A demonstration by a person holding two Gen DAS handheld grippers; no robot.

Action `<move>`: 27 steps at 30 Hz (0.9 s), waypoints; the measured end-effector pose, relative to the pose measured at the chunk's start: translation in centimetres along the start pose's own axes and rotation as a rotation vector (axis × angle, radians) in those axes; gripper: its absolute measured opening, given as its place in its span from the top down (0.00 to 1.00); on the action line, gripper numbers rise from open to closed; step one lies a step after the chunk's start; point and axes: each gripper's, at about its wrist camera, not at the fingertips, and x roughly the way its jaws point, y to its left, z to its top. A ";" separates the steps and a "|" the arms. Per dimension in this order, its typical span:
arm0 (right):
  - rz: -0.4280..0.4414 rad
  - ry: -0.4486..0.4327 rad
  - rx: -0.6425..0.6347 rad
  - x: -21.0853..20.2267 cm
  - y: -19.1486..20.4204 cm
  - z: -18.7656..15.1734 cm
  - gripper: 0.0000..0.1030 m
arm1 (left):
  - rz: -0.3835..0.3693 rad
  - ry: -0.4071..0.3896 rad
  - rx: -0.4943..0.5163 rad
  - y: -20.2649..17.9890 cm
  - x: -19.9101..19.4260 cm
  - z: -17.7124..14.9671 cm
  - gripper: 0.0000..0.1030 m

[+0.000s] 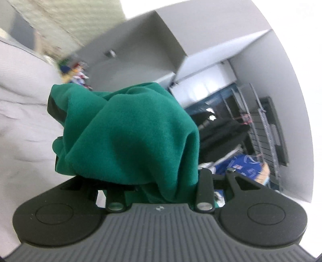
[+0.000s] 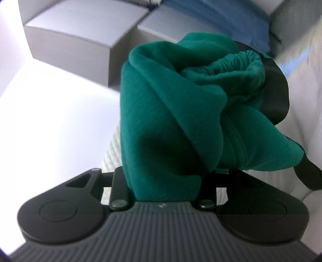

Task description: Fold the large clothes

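A green fleece garment with black panels fills the middle of both views. In the left wrist view the green garment [image 1: 130, 131] is bunched over my left gripper [image 1: 159, 181], which is shut on it; the fingertips are hidden under the cloth. In the right wrist view the green garment [image 2: 171, 125] shows an elastic cuff or waistband [image 2: 231, 62] at the upper right. My right gripper [image 2: 165, 181] is shut on the cloth, its fingertips hidden. Both grippers hold the garment up off any surface.
A white ribbed fabric [image 1: 22, 100] lies at the left of the left wrist view. A person in a blue shirt [image 1: 241, 167] and a dark rack [image 1: 261, 125] are at the right. Grey ceiling boxes [image 2: 70, 38] and a blue cloth [image 2: 231, 18] show behind the right gripper.
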 end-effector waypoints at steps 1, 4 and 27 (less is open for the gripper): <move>-0.003 -0.025 -0.005 -1.1 0.1 1.3 0.61 | -0.019 0.014 0.003 -1.0 1.9 -0.4 0.60; -0.019 -0.104 -0.027 -4.0 -0.5 5.3 0.61 | -0.059 0.069 0.001 -3.0 8.3 -2.2 0.60; -0.227 -0.346 0.013 -7.9 -32.3 15.5 0.59 | -0.066 0.422 0.146 13.0 44.0 -23.1 0.57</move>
